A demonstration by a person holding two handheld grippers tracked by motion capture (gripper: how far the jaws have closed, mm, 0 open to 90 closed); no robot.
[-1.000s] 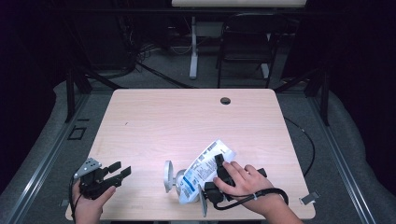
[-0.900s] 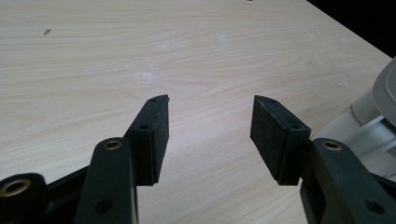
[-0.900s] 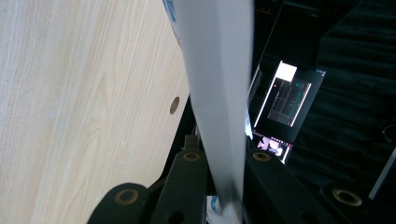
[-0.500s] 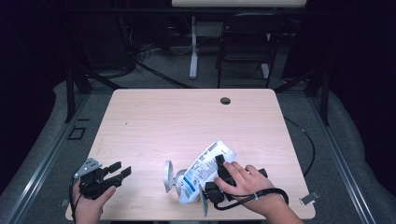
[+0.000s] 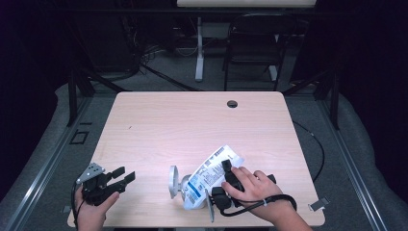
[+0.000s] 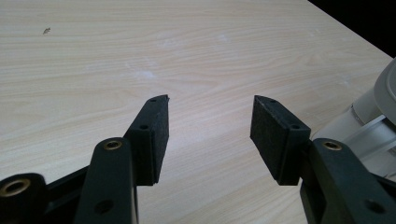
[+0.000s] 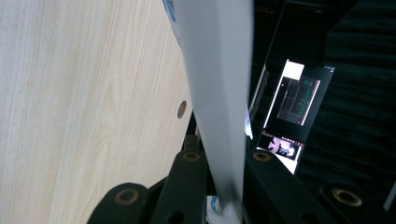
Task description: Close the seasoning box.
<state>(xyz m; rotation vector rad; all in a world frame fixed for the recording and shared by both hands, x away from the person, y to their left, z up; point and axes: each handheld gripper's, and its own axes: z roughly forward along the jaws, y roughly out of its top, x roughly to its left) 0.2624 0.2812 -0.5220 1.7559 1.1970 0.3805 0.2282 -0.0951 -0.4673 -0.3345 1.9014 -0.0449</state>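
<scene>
1. Lying near the table's (image 5: pixel 192 125) front edge, right of its middle, is a white pouch (image 5: pixel 211 173) with blue printing, its body flat and crinkled like soft plastic film.
2. A grey, round, disc-shaped cap (image 5: pixel 172 182) sits at the pouch's left end, on a pale ribbed neck; the left gripper view shows the same cap as smooth, matte plastic at its right edge (image 6: pixel 385 91).
3. Print covers the pouch in blocks of blue and black, but the lettering is too small to read.
4. The right gripper (image 5: pixel 225 179) is clamped on the pouch: in the right gripper view its black jaws pinch the thin white film (image 7: pixel 219 93) edge-on between them.
5. The left gripper (image 5: pixel 124 175) rests at the table's front left corner, its jaws spread wide with nothing between them; its pads (image 6: pixel 154 135) are black, rectangular and rubbery, with a rough surface.
6. The table top is pale wood-grain laminate with rounded corners and a small dark round hole (image 5: pixel 232 103) near its far edge.
</scene>
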